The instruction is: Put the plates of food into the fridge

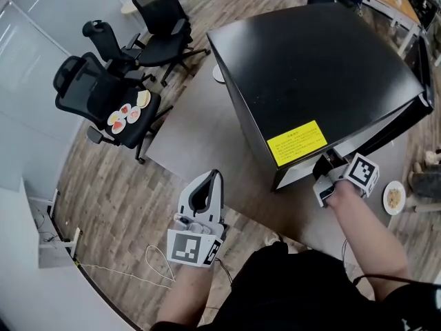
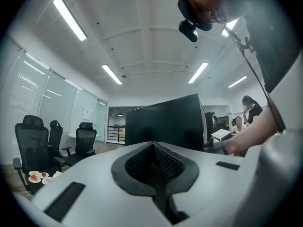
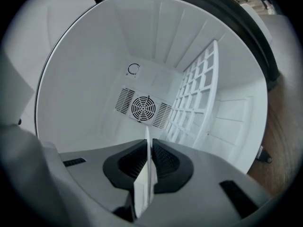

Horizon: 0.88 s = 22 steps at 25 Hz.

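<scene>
A black fridge (image 1: 310,67) stands in front of me, seen from above. My right gripper (image 1: 322,165) is at its open front. In the right gripper view the jaws point into the white fridge interior (image 3: 94,70), and the right gripper (image 3: 147,143) is shut on a thin white flat piece (image 3: 143,183) seen edge-on; I cannot tell whether it is a plate. My left gripper (image 1: 215,178) hangs near my body, shut and empty, its jaws (image 2: 153,145) together. Plates of food (image 1: 127,114) lie on a black office chair at the left, also visible as plates (image 2: 39,176) in the left gripper view.
Inside the fridge are a white wire shelf (image 3: 199,93) and a round fan grille (image 3: 142,108). Another plate with food (image 1: 394,197) sits at the right edge. Other office chairs (image 1: 162,19) stand behind the loaded one. A cable (image 1: 138,274) lies on the wood floor.
</scene>
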### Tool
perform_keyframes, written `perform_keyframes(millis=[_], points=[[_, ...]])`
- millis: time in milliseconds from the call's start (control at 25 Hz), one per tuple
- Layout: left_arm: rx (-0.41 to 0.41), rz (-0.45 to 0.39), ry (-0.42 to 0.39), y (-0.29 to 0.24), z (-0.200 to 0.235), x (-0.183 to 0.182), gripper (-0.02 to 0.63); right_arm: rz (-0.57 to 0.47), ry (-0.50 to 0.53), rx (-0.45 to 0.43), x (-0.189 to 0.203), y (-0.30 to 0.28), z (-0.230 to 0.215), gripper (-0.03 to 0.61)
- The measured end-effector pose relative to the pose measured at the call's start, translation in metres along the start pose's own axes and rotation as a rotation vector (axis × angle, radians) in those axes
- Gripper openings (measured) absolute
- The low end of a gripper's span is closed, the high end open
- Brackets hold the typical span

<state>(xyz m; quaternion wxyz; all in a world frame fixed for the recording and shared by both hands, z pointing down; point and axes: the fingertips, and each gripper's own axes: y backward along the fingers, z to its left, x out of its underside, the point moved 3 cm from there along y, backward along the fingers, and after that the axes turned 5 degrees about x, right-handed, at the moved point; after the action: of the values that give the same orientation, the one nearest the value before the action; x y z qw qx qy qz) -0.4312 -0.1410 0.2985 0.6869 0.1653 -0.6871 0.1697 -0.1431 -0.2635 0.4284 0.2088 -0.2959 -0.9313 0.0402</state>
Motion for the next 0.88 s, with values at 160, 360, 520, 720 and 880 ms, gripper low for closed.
perform_keyframes(millis=[160, 360, 520, 720, 880], points=[[-0.003, 0.009, 0.018, -0.005, 0.011, 0.008, 0.003, -0.008, 0.017, 0.04, -0.001, -0.014, -0.002, 0.025], [-0.01, 0.022, 0.033, -0.006, 0.015, 0.01, 0.003, 0.016, 0.043, 0.062, 0.003, -0.024, 0.004, 0.025], [-0.022, 0.036, 0.028, -0.002, 0.017, 0.013, 0.003, 0.025, 0.168, 0.132, 0.001, -0.025, 0.007, 0.023], [-0.051, 0.047, 0.037, 0.007, 0.022, 0.02, 0.003, 0.056, 0.379, 0.195, 0.002, -0.036, 0.011, 0.027], [-0.067, 0.054, 0.046, 0.014, 0.019, 0.027, 0.003, 0.083, 0.578, 0.24, 0.004, -0.044, 0.014, 0.055]])
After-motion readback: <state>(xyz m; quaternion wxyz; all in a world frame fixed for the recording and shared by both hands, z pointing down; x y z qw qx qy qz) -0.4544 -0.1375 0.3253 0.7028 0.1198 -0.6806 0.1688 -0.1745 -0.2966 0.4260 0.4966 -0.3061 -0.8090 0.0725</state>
